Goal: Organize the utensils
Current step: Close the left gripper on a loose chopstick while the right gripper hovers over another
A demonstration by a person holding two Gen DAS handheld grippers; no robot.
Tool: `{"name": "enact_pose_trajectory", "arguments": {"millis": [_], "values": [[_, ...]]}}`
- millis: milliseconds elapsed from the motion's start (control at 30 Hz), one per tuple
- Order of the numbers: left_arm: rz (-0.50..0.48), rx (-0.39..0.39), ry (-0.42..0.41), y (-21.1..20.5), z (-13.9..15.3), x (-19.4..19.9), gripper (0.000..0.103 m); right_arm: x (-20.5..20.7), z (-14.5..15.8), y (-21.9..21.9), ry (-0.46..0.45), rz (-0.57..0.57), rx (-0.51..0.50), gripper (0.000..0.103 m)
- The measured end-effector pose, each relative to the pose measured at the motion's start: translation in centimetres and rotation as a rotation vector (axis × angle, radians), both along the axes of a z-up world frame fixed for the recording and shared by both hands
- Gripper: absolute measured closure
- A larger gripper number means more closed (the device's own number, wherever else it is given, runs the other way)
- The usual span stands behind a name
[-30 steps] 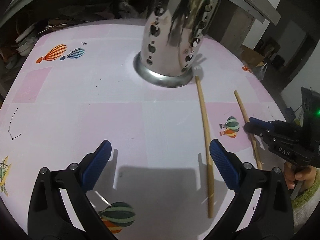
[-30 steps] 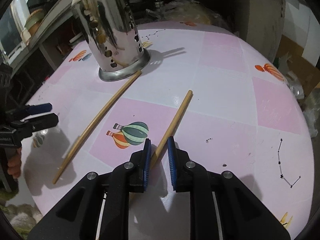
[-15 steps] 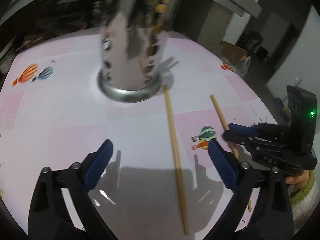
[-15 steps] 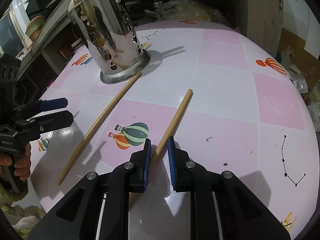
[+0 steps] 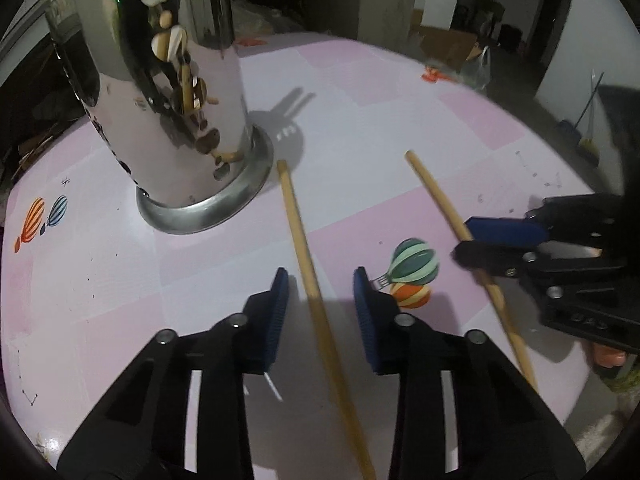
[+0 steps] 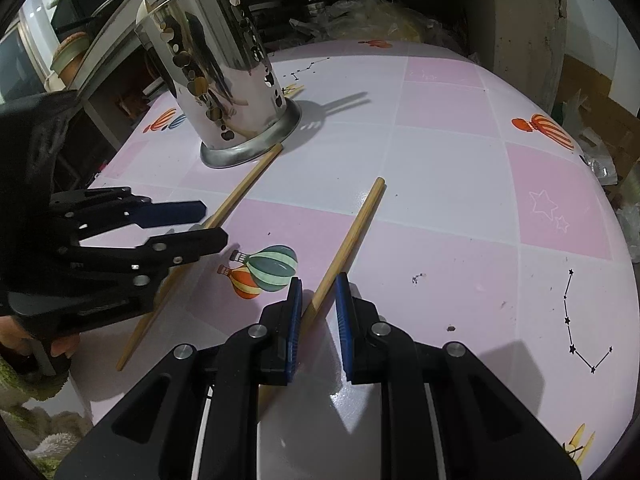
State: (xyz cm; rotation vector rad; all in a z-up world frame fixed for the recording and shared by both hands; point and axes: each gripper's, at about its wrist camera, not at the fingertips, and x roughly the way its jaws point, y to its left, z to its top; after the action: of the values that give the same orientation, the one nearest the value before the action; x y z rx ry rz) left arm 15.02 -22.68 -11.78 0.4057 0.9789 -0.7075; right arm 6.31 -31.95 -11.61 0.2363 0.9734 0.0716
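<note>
A perforated steel utensil holder (image 5: 168,112) (image 6: 224,88) stands on the pink-and-white table (image 6: 440,160) with wooden sticks in it. Two wooden chopsticks lie on the table. One chopstick (image 5: 296,220) (image 6: 240,192) ends at the holder's base. My left gripper (image 5: 320,304) (image 6: 214,224) straddles it, its jaws closing, with a gap still showing on both sides of the stick. The other chopstick (image 5: 436,192) (image 6: 356,224) runs aslant between the blue pads of my right gripper (image 6: 318,308) (image 5: 464,240), which is shut on it low over the table.
Balloon prints (image 6: 268,268) mark the tablecloth between the two chopsticks. Cluttered shelves (image 6: 80,52) stand behind the holder. Cardboard boxes and plastic bags (image 5: 472,60) lie past the far table edge. A person's hand (image 6: 60,346) holds the left gripper at the near edge.
My left gripper has swung right across the table, rolled, and come over the chopstick by the holder, its jaws narrowing from wide. The right gripper and its chopstick have stayed still.
</note>
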Motion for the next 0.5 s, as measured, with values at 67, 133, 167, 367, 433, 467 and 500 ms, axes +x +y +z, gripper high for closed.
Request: {"name": "enact_pose_trajectory", "arguments": {"millis": [67,133,167,367,433,467,500], "values": [[0.01,0.005,-0.013,-0.1,-0.1,0.0,0.078,0.0,0.0,0.0,0.0,0.001,0.001,0.086],[0.02,0.012,-0.021,0.0,-0.1,0.1,0.085,0.0,-0.1,0.0,0.001,0.001,0.001,0.086],[0.026,0.009,-0.019,0.2,-0.1,0.2,0.088,0.0,0.0,0.0,0.0,0.001,0.0,0.086],[0.085,-0.028,0.019,2.2,0.0,0.4,0.097,0.0,0.0,0.0,0.0,0.002,0.001,0.086],[0.105,-0.042,0.031,3.0,0.1,0.1,0.097,0.0,0.0,0.0,0.001,0.002,0.002,0.086],[0.119,-0.049,0.038,3.6,0.1,-0.2,0.097,0.0,0.0,0.0,0.0,0.002,0.002,0.086],[0.128,-0.052,0.039,4.4,0.0,-0.6,0.097,0.0,0.0,0.0,0.001,0.002,0.003,0.086]]}}
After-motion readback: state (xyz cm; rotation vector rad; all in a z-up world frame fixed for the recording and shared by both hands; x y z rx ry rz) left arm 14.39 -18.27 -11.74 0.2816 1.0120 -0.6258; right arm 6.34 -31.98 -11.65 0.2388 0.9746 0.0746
